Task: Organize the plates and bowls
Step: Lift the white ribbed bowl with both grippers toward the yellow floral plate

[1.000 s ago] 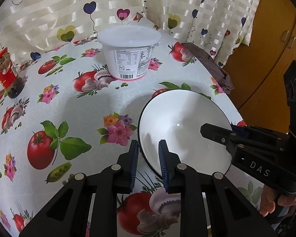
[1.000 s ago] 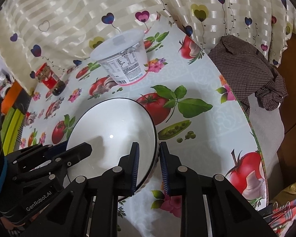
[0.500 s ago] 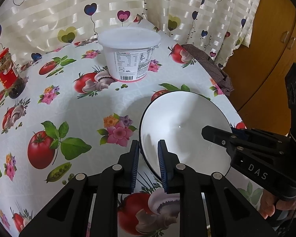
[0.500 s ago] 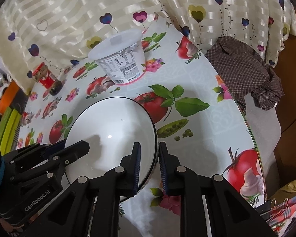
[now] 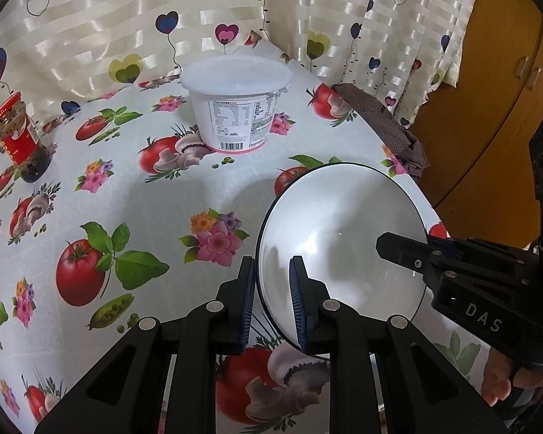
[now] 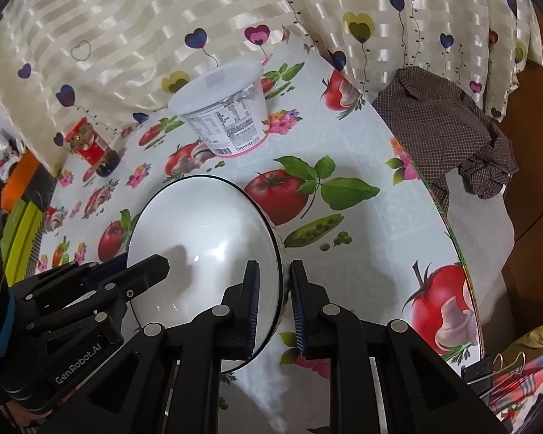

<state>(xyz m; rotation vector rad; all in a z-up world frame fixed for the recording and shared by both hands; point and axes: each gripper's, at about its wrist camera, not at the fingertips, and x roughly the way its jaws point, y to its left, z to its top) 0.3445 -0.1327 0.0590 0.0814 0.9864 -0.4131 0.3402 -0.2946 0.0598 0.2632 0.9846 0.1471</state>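
A white bowl (image 5: 344,238) with a thin dark rim hangs between both grippers, seemingly a little above the tablecloth, where its shadow falls. My left gripper (image 5: 271,264) is shut on the bowl's left rim, one blue pad inside and one outside. My right gripper (image 6: 274,266) is shut on the opposite rim of the same bowl (image 6: 206,231). Each wrist view shows the other gripper's fingers reaching over the bowl's far edge. The bowl holds nothing.
A lidded white plastic tub (image 5: 235,105) stands behind the bowl on the round table (image 6: 398,217) with its tomato-print cloth. A red-capped jar (image 5: 18,137) stands at the far left. A brown checked cloth (image 6: 449,133) hangs off the right edge. A heart-print curtain closes the back.
Both pairs of jaws have drawn slightly tighter on the bowl's rim. The bowl and the hands have barely shifted.
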